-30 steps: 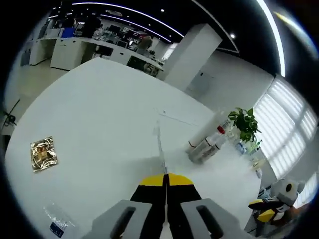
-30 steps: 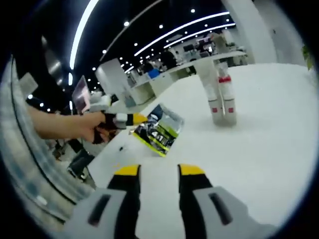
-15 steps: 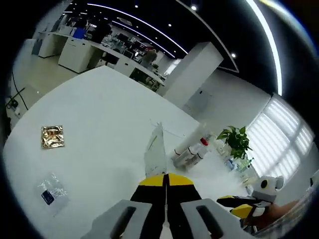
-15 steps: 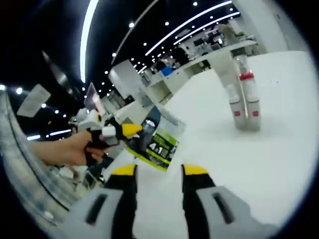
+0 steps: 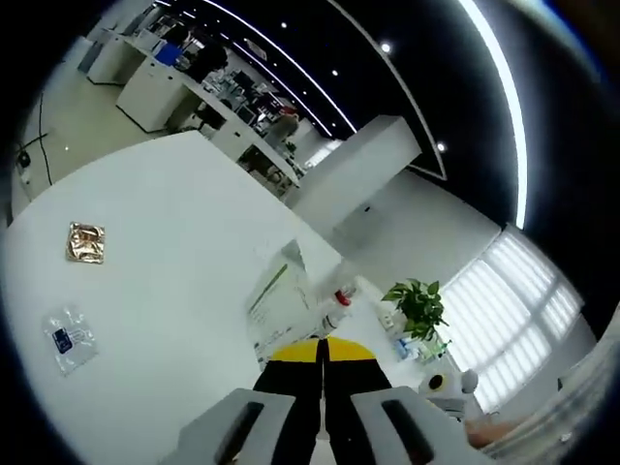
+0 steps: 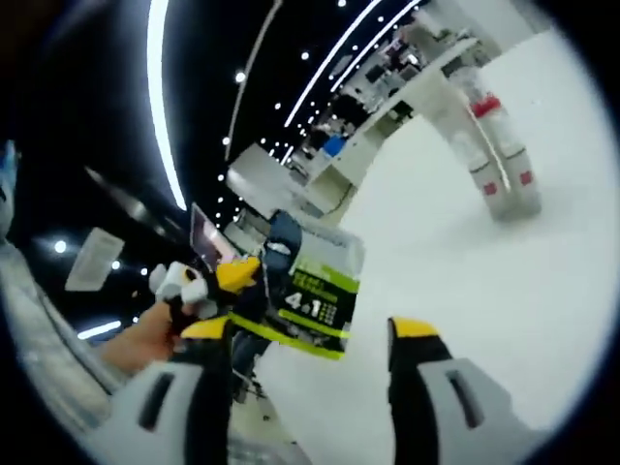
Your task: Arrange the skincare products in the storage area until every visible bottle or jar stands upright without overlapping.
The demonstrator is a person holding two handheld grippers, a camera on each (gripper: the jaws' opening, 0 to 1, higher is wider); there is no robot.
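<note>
Lifted higher since 1 second ago, the flat sachet pack now hangs clear of the table, pinched at 1 edge by the left hand-held gripper, whose jaws are clamped shut on it. The right hand-held gripper waits with jaws spread, gripping nothing. That likely means a handover or repositioning comes next. The pack is glossy, dark blue with a green panel. The standing bottles cluster well apart from it.

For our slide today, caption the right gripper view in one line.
Left gripper holds a green-and-white packet above the white table; bottles stand behind.
</note>
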